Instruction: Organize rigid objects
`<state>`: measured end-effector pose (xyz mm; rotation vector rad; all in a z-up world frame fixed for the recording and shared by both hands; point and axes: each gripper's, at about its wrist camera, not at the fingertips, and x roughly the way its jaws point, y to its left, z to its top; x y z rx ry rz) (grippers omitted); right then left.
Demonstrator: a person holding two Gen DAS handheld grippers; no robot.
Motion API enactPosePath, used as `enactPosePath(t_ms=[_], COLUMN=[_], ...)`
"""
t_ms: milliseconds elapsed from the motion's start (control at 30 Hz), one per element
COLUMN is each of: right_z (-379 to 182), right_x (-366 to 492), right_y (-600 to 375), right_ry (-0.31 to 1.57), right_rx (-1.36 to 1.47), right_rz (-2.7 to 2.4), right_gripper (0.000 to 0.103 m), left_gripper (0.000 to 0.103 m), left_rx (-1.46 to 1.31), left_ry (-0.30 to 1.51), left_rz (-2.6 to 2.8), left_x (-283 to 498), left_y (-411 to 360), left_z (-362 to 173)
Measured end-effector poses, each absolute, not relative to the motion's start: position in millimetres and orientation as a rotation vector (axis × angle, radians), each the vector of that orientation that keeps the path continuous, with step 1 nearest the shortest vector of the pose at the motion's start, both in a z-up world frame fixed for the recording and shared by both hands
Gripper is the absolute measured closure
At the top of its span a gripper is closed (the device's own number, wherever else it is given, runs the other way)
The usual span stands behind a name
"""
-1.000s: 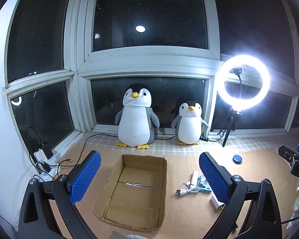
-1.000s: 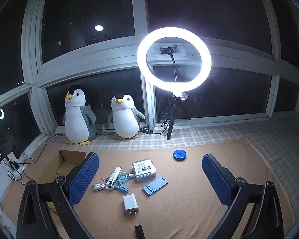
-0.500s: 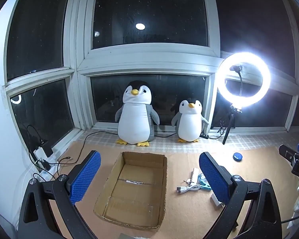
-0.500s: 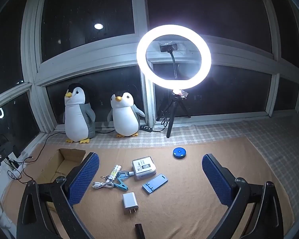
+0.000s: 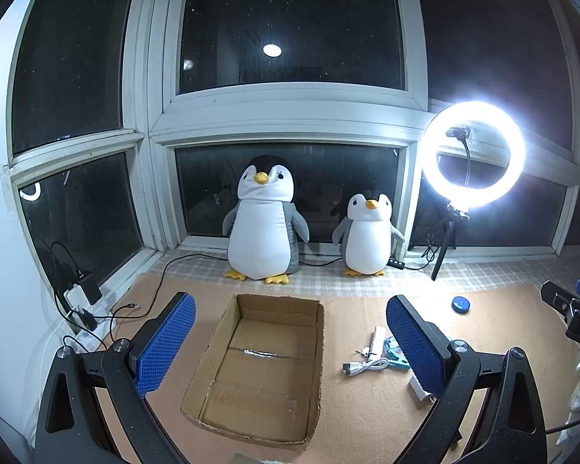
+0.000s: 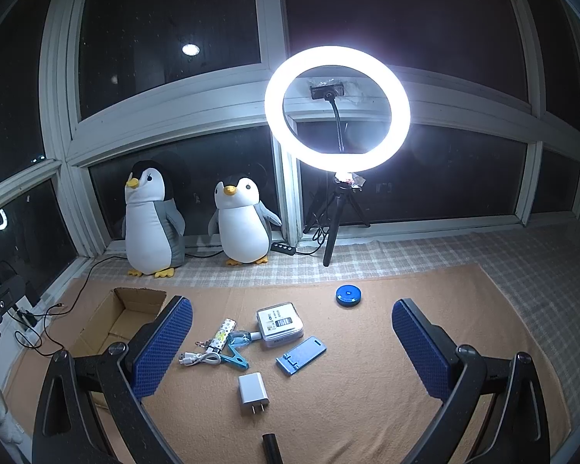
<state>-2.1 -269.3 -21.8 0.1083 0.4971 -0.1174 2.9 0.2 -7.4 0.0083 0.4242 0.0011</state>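
Note:
An open cardboard box (image 5: 278, 302) lies empty on the tan mat, straight ahead of my open left gripper (image 5: 290, 301). To its right are a white USB cable (image 5: 363, 367), a patterned stick (image 5: 379, 338) and a blue disc (image 5: 460, 304). My right gripper (image 6: 293, 303) is open above a cluster: a white case (image 6: 280, 323), a blue phone stand (image 6: 301, 355), a white charger plug (image 6: 253, 388), a teal clip (image 6: 234, 359), the cable (image 6: 199, 359), the stick (image 6: 222, 335) and the disc (image 6: 348, 295). Neither gripper touches anything. The box (image 6: 139, 292) is at the left.
Two plush penguins (image 5: 265, 228) (image 5: 367, 239) and a lit ring light on a tripod (image 6: 336, 108) stand along the window sill. Cables and a power strip (image 5: 81, 309) run along the left wall. A dark cylinder (image 6: 270, 448) lies at the near edge.
Both views have drifted very slightly, so the scene sits a little higher in frame. Both grippers stay open and no object has moved.

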Motion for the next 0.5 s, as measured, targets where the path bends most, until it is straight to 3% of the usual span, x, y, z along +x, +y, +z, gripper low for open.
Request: enactPosePath(t_ms=[500], right_z=[-25.0], right_x=[-1.3], right_y=[-269.8], right_ry=[0.508], right_rx=[0.11], right_rz=[-0.121], right_gripper=[0.001], left_gripper=[0.002], left_rx=[0.008], left_ry=[0.433], left_rz=[-0.002], left_x=[6.4], left_y=[-3.0], left_z=[-8.0])
